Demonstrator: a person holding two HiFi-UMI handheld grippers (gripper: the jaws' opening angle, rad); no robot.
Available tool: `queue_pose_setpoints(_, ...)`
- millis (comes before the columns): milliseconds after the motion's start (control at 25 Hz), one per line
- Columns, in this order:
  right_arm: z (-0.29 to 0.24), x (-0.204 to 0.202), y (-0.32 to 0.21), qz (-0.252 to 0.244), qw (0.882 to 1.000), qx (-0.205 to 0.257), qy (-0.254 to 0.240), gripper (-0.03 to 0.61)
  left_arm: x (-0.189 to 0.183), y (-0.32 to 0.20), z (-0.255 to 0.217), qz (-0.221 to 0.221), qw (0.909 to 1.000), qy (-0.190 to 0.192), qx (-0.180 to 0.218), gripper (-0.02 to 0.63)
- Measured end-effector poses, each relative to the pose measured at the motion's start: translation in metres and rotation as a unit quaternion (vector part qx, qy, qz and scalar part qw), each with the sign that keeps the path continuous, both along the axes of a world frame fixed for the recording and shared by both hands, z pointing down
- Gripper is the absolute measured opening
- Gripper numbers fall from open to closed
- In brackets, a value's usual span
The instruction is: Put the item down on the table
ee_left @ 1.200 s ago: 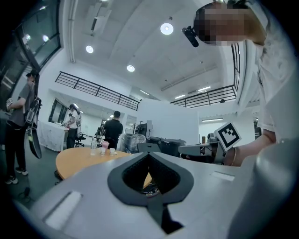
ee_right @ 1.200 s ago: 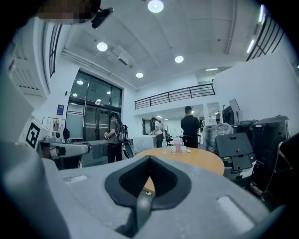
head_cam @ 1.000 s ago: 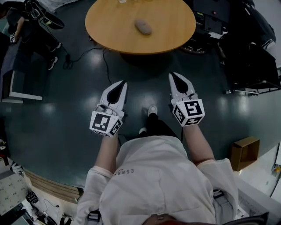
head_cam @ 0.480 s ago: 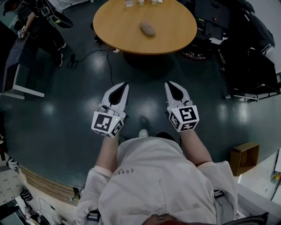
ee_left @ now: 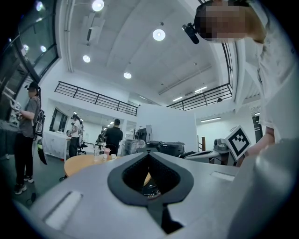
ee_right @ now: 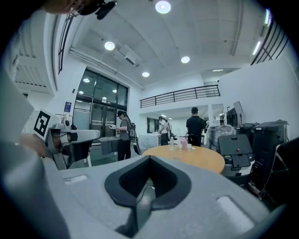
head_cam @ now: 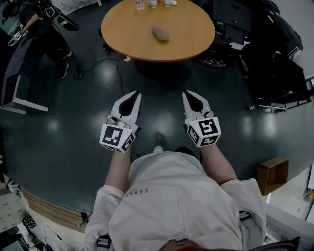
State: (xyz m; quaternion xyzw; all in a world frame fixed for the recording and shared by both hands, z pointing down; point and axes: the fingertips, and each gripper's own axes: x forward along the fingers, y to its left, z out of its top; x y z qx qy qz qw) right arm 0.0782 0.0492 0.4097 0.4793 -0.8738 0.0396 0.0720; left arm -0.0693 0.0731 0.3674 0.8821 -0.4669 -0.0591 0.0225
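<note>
Left gripper point(head_cam: 136, 94) and right gripper point(head_cam: 187, 94) hang side by side in front of the person, jaws pressed together, nothing caught in either. By the look of it the job is done. The grey oval item point(head_cam: 160, 33) lies by itself on the round wooden table point(head_cam: 191, 39), well apart from both grippers, and nothing seems left to place. Cups and a bottle point(head_cam: 153, 3) stand at the table's far edge. Dark glossy floor point(head_cam: 73, 122) spreads all round. A cable point(head_cam: 117, 73) trails toward the table, a cardboard box point(head_cam: 273, 171) sits off right, and other people point(ee_right: 194, 123) stand beyond.
</note>
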Motion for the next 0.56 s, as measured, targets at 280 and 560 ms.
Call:
queue_pose_setpoints(280, 0.001, -0.001, -0.001, 0.002, 1.000, 0.000, 0.001, -0.012, -0.001, -0.003, 0.006, 0.001, 1.0000, 0.003, -0.004, 0.006)
queue_pose_setpoints(560, 0.005, 0.001, 0.002, 0.003, 1.000, -0.004, -0.002, -0.012, 0.001, 0.000, 0.009, 0.004, 1.0000, 0.000, -0.004, 0.006)
